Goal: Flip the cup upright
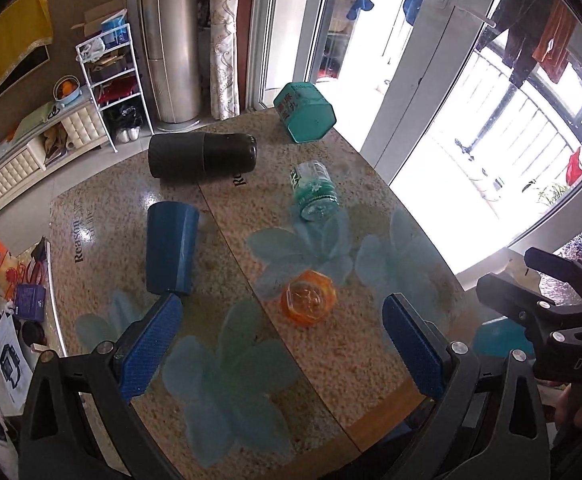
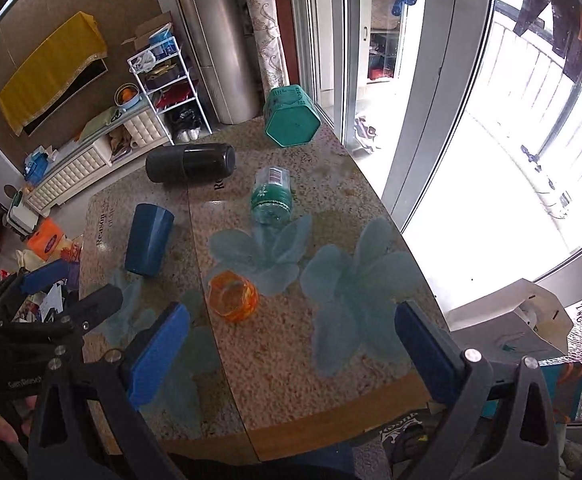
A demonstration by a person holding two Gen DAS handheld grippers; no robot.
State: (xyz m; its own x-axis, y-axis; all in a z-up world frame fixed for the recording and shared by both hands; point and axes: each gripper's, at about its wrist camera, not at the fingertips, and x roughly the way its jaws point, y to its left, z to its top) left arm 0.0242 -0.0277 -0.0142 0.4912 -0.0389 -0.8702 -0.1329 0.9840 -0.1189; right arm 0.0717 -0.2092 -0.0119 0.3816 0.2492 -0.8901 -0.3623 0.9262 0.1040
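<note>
My surface (image 1: 391,240) is glossy stone-pattern laminate with a seam down the middle, and everything on it lies on its side, so anything I nudge may roll or slide. The black flask (image 1: 203,155) lies along the far edge; a knock could send it off toward the floor. The teal hexagonal tin (image 1: 305,114) lies tipped at the far corner by the window. The blue cup (image 1: 171,248), which I judge to be one I must stand up, lies on its side at the left of the surface, its nearer end just beyond my left gripper's (image 1: 287,354) left finger. That gripper is spread wide and holds nothing; my right gripper (image 2: 295,354) is likewise spread and empty. If I close on the cup's tapered, smooth wall off-centre, it could squirt out or spin. The clear green bottle (image 1: 314,195) could roll if bumped. The small orange glass cup (image 1: 308,298), also toppled, lies ahead of both grippers; pinching it hard risks it popping free.
</note>
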